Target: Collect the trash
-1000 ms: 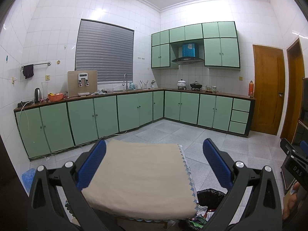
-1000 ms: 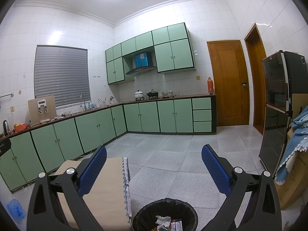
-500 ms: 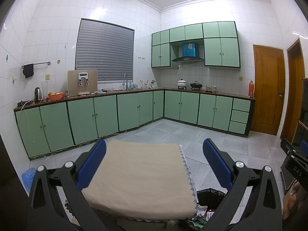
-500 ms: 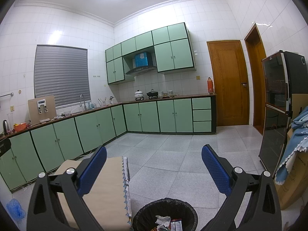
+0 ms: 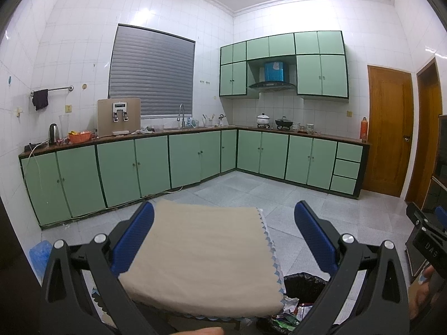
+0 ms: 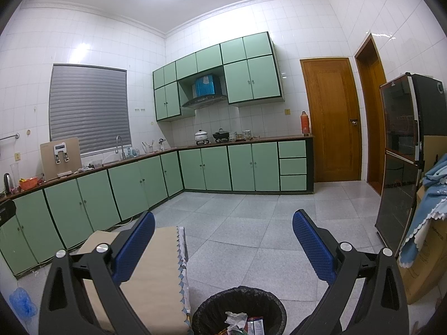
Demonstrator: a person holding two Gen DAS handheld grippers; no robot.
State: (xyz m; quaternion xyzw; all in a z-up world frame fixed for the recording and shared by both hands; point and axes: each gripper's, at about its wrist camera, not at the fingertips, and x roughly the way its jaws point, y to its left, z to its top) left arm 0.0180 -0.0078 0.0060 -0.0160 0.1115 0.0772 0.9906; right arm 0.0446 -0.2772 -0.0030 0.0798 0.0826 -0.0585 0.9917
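Note:
A black-lined trash bin (image 6: 240, 304) stands on the floor below my right gripper (image 6: 223, 234), with crumpled paper and wrappers (image 6: 237, 321) inside. The bin also shows at the lower right of the left wrist view (image 5: 304, 284). My left gripper (image 5: 223, 229) is open and empty above a small table covered with a beige cloth (image 5: 201, 259). My right gripper is open and empty, above the bin. The table lies at the left of the right wrist view (image 6: 156, 276).
Green floor cabinets (image 5: 134, 164) run along the left and far walls under a cluttered counter. A black fridge (image 6: 402, 162) and a cardboard box with a blue cloth (image 6: 430, 195) stand at the right. A blue bag (image 6: 22, 304) lies on the floor at left.

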